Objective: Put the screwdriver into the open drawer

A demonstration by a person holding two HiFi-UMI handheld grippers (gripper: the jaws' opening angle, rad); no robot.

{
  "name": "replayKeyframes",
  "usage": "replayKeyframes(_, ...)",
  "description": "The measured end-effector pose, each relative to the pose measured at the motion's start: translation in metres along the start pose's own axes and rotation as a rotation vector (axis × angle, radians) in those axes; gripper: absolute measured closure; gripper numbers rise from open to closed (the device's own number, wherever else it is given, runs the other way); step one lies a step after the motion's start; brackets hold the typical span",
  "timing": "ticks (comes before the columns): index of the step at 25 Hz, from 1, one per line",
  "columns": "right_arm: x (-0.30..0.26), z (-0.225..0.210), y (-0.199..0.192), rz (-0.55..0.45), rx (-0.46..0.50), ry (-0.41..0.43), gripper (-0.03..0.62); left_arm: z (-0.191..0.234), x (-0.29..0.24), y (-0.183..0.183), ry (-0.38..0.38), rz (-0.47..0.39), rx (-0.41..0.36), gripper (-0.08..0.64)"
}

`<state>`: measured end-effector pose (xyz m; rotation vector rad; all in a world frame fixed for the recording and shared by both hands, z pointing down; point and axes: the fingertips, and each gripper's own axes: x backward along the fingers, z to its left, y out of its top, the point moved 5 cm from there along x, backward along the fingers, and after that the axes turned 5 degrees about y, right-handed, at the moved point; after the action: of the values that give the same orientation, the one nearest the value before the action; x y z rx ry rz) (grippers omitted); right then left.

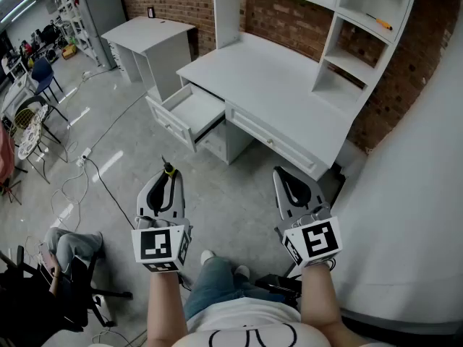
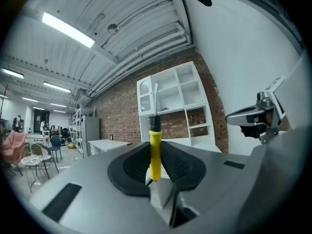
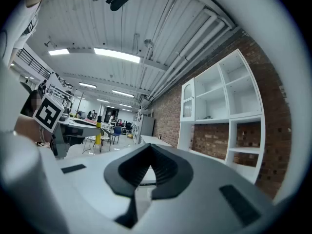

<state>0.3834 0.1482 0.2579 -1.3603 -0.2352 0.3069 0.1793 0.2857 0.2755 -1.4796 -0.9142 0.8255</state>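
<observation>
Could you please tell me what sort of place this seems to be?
Probably an industrial hall used as a lab or workshop: a bare brick wall, a white desk with an open drawer on concrete floor, and loose cables.

Bright, even indoor light. Source: long white fluorescent ceiling strips (image 2: 68, 29), blown out in both gripper views. Pale polished concrete floor (image 1: 108, 166) carries glare streaks at the left. Soft shadow beneath the white desk surface (image 1: 275, 96) and its pulled-out white drawer (image 1: 189, 113). Gripper views: strong fisheye bend, dark corners. Yellow-handled screwdriver (image 2: 155, 152) fairly sharp; foreground nearest the lens soft.
</observation>
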Motion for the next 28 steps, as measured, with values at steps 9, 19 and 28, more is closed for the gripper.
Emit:
replayKeyframes(9,-0.02,-0.007,-0.007,0.016,0.004,0.002,0.584,0.007,-0.026,-0.008,-0.02,0.018,-0.006,0.483)
replayKeyframes(19,-0.123,-0.021,-0.026,0.054,-0.02,-0.001,0.583,0.068,-0.122,-0.031,-0.053,0.046,0.005,0.483)
replayKeyframes(28,-0.29,-0.033,-0.02,0.055,-0.004,0.011,0.583,0.169,-0.255,-0.041,-0.054,0.062,0.012,0.483)
